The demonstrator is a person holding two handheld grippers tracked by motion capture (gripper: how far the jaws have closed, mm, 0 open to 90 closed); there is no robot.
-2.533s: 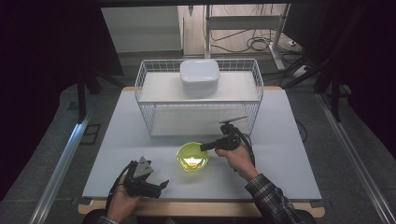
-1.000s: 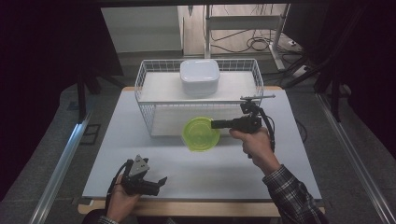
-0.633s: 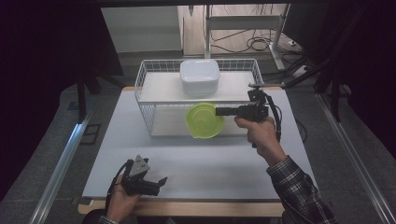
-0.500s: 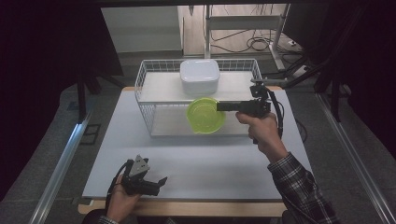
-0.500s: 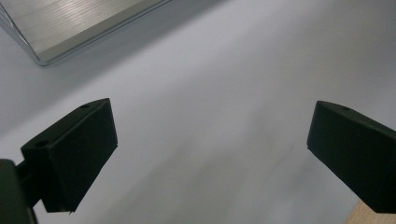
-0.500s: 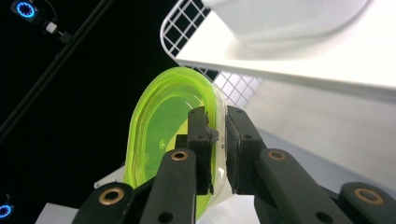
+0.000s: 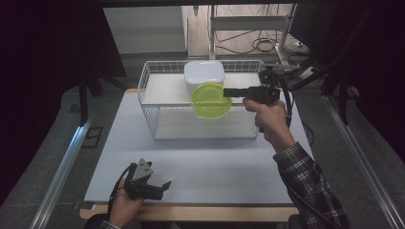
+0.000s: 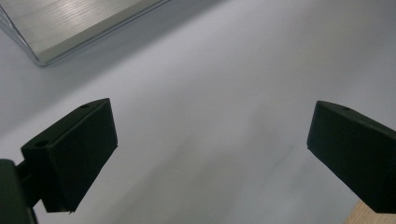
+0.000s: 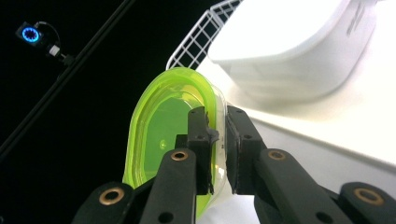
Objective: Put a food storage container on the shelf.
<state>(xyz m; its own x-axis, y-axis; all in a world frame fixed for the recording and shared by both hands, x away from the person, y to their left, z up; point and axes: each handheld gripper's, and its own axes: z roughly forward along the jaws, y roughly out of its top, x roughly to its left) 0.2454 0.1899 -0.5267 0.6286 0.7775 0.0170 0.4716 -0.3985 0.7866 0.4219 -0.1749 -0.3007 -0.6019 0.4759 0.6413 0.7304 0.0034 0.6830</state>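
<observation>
Holding the green bowl at the wire basket

High view: your right gripper [image 7: 228, 92] sits right of center in the frame, clamped on the rim of the green bowl [image 7: 209, 100], which is tipped on edge in front of the white container [image 7: 204, 74] in the wire basket [image 7: 152, 102]. Your left gripper [image 7: 165, 185] rests at lower left on the table [image 7: 215, 167], jaws spread, nothing between them.

Left gripper view: both black jaws stand wide apart over bare table.

Right gripper view: the jaws pinch the bowl's wall at center frame, one inside, one outside; the white container fills the upper right.
</observation>
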